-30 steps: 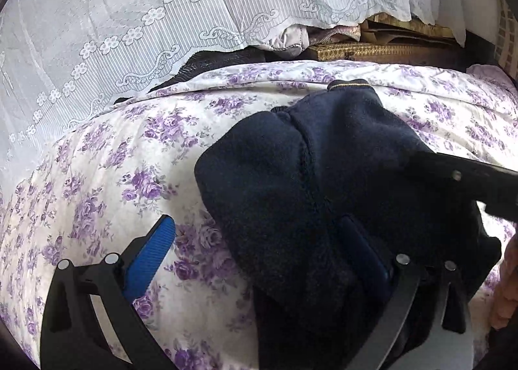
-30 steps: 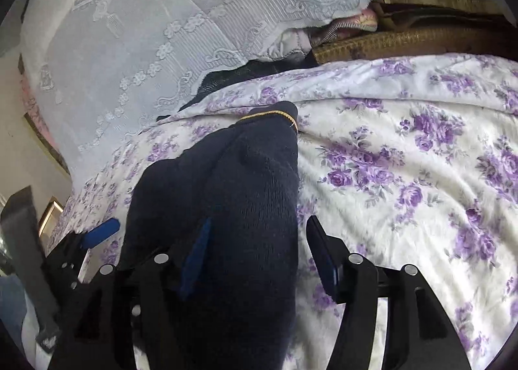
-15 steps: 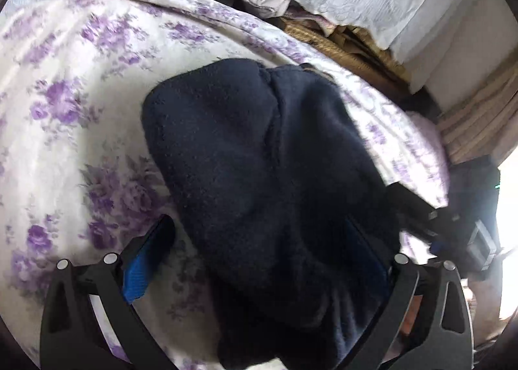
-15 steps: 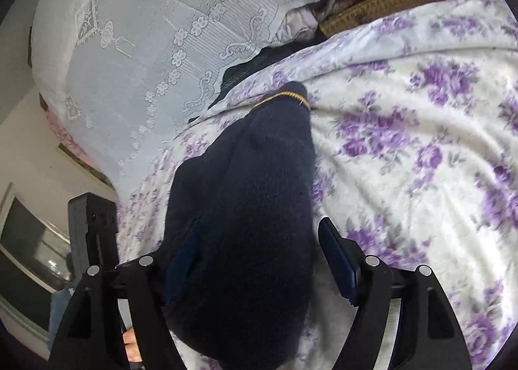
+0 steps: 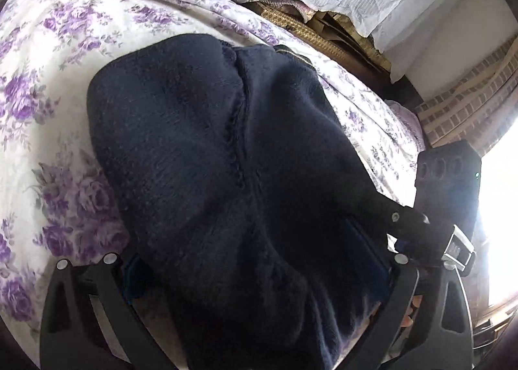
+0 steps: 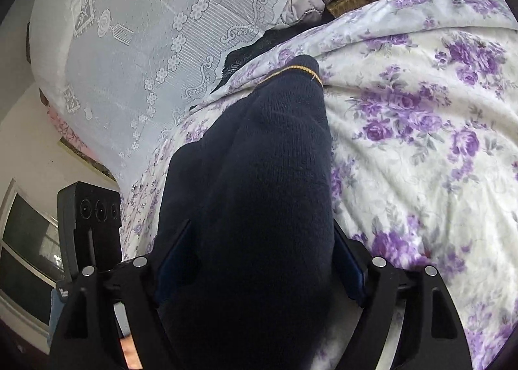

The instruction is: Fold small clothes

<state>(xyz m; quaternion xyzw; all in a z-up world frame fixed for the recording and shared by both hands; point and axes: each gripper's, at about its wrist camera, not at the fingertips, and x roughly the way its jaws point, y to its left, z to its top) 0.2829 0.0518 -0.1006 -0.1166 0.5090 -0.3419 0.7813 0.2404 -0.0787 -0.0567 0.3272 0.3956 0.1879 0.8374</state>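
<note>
- Garment: a dark navy knit garment (image 5: 226, 175), seemingly a small sweater or similar item with a thin yellow stripe at its far hem (image 6: 301, 70), occupies the centre of both wrist views. It lies lengthwise on the floral bedspread (image 5: 48, 85), with its near end gathered up between the grippers.
- Left gripper (image 5: 259, 272): the fingers stand at a medium spread with the near end of the garment bunched between them. The fabric hides the pads, so firm clamping cannot be confirmed.
- Right gripper (image 6: 259, 260): the fingers press against both flanks of the knit bundle in the lower centre of the frame; judged closed on the garment.
- Progress: the garment appears already doubled into a narrow, thick strip, with a seam or fold line running down its middle in the left view. Judged mid-task; a final cross fold and flattening likely remain.
- Surroundings: a white lace cover (image 6: 145, 46) drapes the upper left of the right view; stacked textiles and a woven golden edge (image 5: 307, 33) sit at the upper centre of the left view.
- Obstruction: the two grippers work close together at the same end, each device visible in the other's frame edge. The soft bedspread may wrinkle under the fold.
</note>
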